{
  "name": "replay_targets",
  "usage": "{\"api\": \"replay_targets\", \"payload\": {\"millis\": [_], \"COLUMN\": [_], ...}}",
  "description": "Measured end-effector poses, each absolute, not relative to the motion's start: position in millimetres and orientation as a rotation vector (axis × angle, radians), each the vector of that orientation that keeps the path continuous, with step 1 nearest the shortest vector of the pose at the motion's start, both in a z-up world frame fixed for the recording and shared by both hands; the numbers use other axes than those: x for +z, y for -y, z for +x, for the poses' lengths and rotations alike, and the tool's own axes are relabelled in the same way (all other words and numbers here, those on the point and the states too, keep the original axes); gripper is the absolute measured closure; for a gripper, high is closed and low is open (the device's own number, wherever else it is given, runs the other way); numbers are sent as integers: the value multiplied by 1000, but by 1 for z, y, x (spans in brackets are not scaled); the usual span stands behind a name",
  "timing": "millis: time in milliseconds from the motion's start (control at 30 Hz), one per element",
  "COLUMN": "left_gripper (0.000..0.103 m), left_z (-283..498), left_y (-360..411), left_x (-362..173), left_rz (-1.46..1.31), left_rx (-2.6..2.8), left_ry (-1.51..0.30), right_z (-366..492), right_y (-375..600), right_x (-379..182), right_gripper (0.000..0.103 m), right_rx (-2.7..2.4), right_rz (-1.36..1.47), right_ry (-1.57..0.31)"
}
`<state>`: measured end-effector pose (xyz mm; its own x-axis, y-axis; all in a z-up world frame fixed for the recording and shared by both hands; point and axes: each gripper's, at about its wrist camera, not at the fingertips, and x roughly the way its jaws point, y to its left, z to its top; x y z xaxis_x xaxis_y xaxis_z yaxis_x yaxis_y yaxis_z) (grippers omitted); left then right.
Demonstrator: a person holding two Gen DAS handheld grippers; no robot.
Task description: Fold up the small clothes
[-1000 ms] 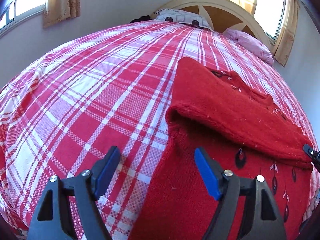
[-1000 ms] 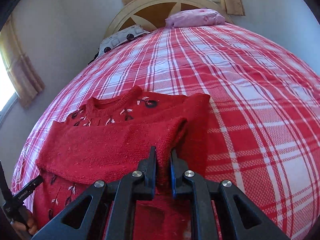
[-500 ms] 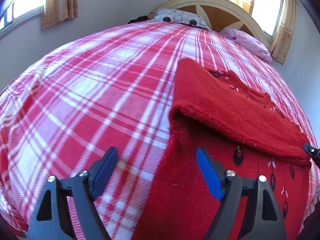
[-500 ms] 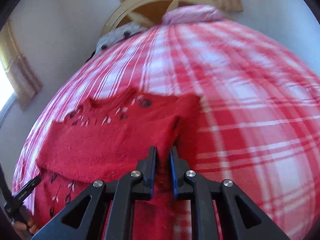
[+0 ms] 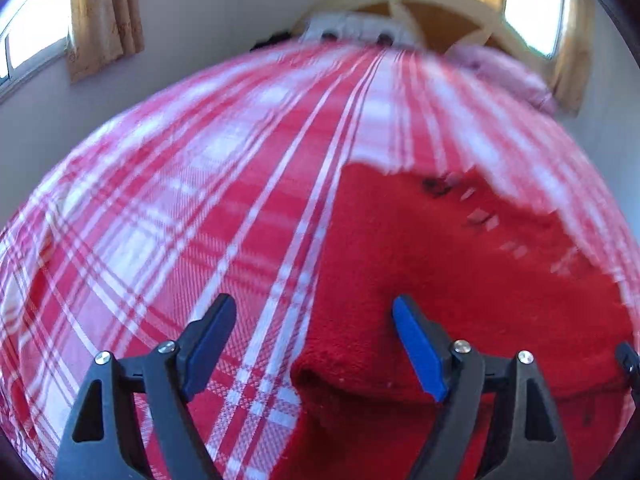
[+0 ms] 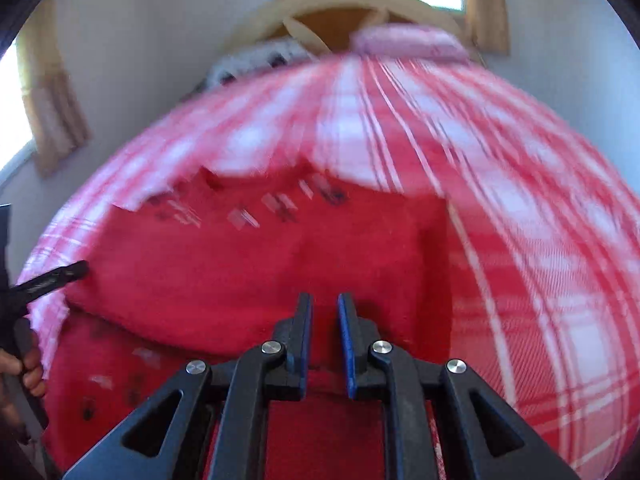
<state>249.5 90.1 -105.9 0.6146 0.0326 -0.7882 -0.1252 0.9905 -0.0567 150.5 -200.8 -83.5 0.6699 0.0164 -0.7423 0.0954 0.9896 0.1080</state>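
Folding step: the red sweater (image 6: 256, 280) lies on the bed's plaid cover (image 5: 168, 216) with one part doubled over its body; I judge the task to be midway, a first fold laid and not yet settled
Sweater, left wrist view: it fills the lower right of the frame; the folded edge (image 5: 344, 372) runs low across the centre, with a dark gap under it; the neckline with its small dark and pale motifs sits toward the upper right
Sweater, right wrist view: it fills the centre and lower left; the folded flap covers the middle; motifs show along the top edge and again at the lower left
Left hand-held gripper (image 5: 314, 344): its jaws are opening and stand wide; nothing is pinched between them; the left blue pad hangs over the plaid cover, the right one over the red knit, so the sweater's side edge lies in the gap
Right hand-held gripper (image 6: 324, 344): its jaws stand narrow, almost together; red knit shows in the slit, but motion blur hides whether the pads pinch it
Next move, as I judge it: free the flap so it lies flat, then bring the wide left jaws onto an edge for the following fold; the call is for a clean grip on one layer only, without dragging the laid fold askew
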Motion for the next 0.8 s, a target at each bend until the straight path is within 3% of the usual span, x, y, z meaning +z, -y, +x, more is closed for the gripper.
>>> {"api": "replay_targets", "payload": {"millis": [100, 200, 533, 600, 800], "left_gripper": [5, 2, 4, 4, 4], "left_z": [250, 255, 224, 214, 211], "left_y": [-99, -105, -91, -83, -73], "left_x": [-117, -121, -97, -92, -109], "left_rz": [-160, -197, -67, 12, 85], "left_rx": [93, 100, 94, 85, 67], "left_ry": [-892, -902, -830, -803, -875], "right_z": [150, 152, 131, 127, 120], "right_y": [211, 209, 197, 192, 176], "right_x": [-87, -90, -70, -75, -72], "right_gripper": [90, 90, 89, 80, 72], "right_rx": [-15, -26, -32, -11, -21], "right_rz": [211, 203, 153, 138, 34], "right_ry": [-819, -819, -771, -805, -834]}}
